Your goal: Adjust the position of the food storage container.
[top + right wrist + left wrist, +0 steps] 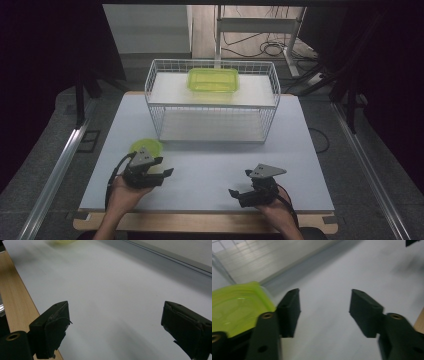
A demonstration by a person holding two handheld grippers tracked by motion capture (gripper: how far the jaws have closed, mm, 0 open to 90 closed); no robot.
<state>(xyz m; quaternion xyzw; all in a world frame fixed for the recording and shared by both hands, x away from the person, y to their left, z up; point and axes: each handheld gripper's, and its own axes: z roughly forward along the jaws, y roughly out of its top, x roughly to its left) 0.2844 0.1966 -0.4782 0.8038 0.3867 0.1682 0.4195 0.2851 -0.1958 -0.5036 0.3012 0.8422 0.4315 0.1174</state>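
Green translucent lid (146, 146) lies beside the spread left tongs (165, 167); right tongs (239, 184) spread too; wire basket (212, 102) holds a matching rectangular tub (213, 79) on the white bench (210, 170).

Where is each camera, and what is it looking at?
High view: above the table, looking down at the wire rack; forearms, left gripper and right gripper show.
Left gripper view: on that gripper, facing a green lid; open jaws show.
Right gripper view: low over the table; open jaws show.
Shared: the green lid, table.
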